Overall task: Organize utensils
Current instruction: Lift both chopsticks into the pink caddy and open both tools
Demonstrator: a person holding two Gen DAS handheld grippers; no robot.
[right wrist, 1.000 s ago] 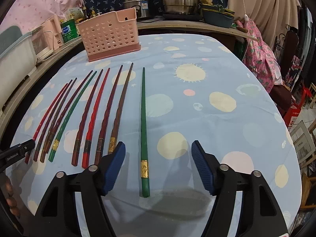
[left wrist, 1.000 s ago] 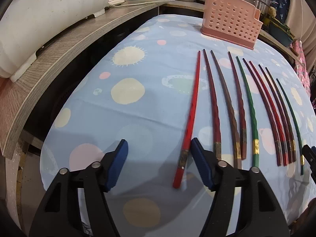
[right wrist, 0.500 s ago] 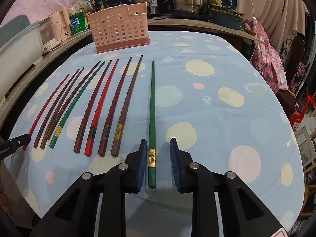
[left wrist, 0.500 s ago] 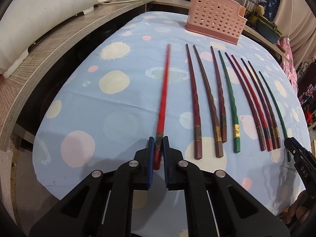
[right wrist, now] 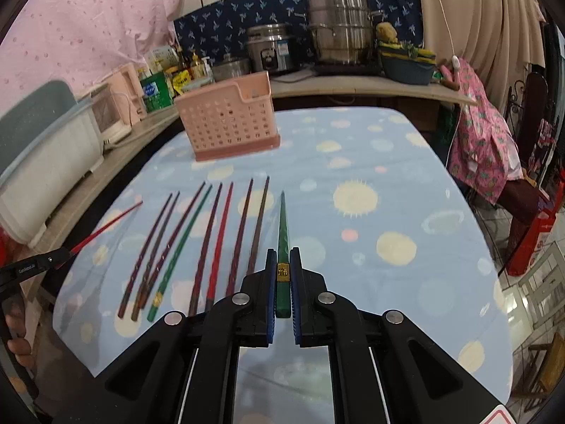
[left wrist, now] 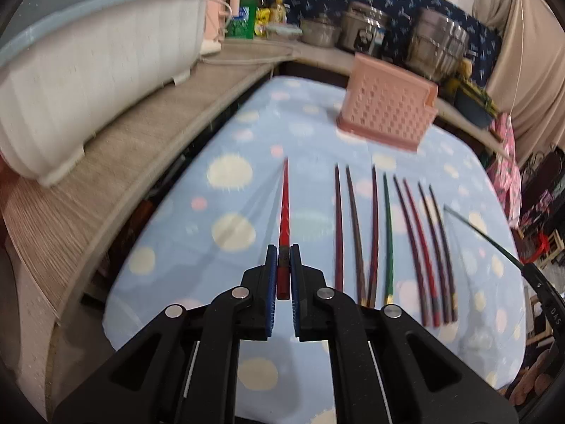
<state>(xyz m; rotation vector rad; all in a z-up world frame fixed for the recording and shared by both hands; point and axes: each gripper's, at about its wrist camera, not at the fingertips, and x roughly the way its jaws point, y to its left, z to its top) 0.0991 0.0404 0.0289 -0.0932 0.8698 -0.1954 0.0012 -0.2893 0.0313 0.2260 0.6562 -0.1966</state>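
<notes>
My left gripper (left wrist: 281, 252) is shut on the thick end of a red chopstick (left wrist: 284, 208), held above the dotted blue tablecloth (left wrist: 247, 183) with its tip pointing away. My right gripper (right wrist: 281, 255) is shut on a green chopstick (right wrist: 282, 226) just behind its gold band, also lifted off the cloth. Several red, brown and green chopsticks (right wrist: 212, 240) lie side by side on the cloth between the two grippers. A pink perforated utensil holder (right wrist: 227, 123) stands at the far end of the table. In the right wrist view the other red chopstick (right wrist: 106, 224) shows at the left edge.
A wooden counter (left wrist: 116, 148) runs along the left with a white tub (left wrist: 88, 70) on it. Steel pots (right wrist: 339, 31), a rice cooker (right wrist: 270, 49) and bottles (right wrist: 176, 70) line the back counter. A pink floral cloth (right wrist: 483, 148) hangs at the right beside the table edge.
Both grippers closed from wide open, the left onto the red chopstick and the right onto the green one. Both then rose, lifting the chopsticks off the cloth.
</notes>
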